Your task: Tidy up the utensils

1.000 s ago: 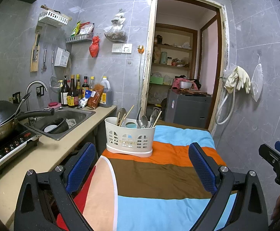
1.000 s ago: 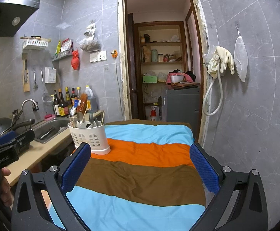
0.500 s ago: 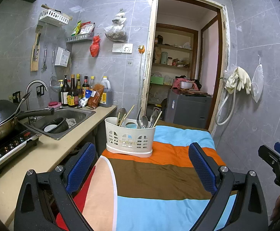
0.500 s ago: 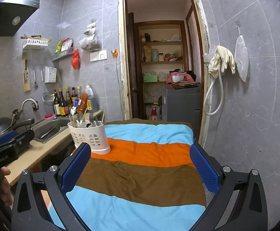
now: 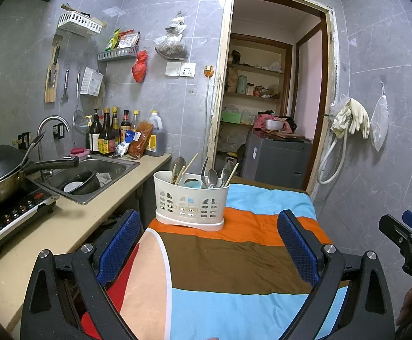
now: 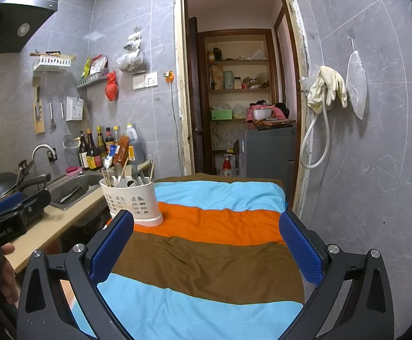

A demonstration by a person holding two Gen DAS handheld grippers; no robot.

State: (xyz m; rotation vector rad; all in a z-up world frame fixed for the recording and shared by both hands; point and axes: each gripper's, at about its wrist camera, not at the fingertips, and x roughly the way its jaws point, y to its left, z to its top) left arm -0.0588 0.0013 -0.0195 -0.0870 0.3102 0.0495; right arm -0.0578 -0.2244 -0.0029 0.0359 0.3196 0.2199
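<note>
- Left wrist view: our left gripper (image 5: 208, 248) hangs wide open and empty, unchanged from a second ago.
- Ahead, spoons (image 5: 211, 174) and chopsticks (image 5: 187, 165) stand in the white caddy (image 5: 190, 204) on the striped cloth (image 5: 234, 255); nothing has shifted.
- Our right gripper (image 6: 206, 250) likewise gapes empty, so the sorting looks settled.
</note>
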